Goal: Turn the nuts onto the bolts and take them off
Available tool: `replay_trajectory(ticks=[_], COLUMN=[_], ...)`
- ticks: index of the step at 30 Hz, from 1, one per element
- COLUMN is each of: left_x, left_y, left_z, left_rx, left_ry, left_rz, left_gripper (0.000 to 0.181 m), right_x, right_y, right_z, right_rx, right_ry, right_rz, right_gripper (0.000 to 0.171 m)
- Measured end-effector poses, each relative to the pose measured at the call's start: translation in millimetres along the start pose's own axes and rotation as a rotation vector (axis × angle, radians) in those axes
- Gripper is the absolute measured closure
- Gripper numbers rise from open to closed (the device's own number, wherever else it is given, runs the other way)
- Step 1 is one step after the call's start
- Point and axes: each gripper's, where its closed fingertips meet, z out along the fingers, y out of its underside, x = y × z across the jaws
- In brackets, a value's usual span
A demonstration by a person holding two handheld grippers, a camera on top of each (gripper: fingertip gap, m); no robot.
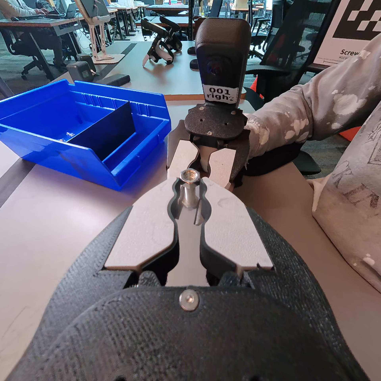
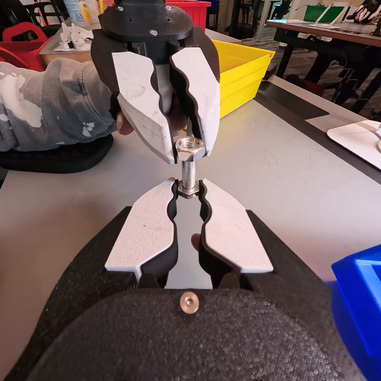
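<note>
With the left tool (image 2: 189, 156) pinching the nut (image 2: 186, 153) at the free end of the bolt (image 2: 188, 173) above the bench (image 2: 268, 154), and the right tool (image 2: 188, 182) pinching its head, keep both in line and turn gently to avoid cross-threading

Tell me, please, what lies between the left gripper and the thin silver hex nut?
A silver threaded bolt shaft, from the thick hex piece in the left gripper to the nut in the right gripper; the right wrist view shows it.
</note>
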Motion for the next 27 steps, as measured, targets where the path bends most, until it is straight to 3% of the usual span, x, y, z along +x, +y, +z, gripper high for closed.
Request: replay_trajectory(ticks=[9, 20, 27], left_x=[4, 32, 29], left_y=[5, 9, 15], left_z=[-1, -10, -11], left_rx=[-0.051, -0.123, -0.196], left_ry=[0.015, 0.189, 0.151], left_rz=[0.033, 0.068, 0.096], left_gripper=[0.163, 0.164, 0.164], right_x=[-4, -35, -34], right_y=[3, 3, 9], right_z=[2, 1, 4], right_rx=[-0.017, 0.007, -0.032], right_ry=[-0.019, -0.196, -0.183], right_rz=[-0.021, -0.121, -0.116], right_gripper=[0.153, 0.153, 0.153])
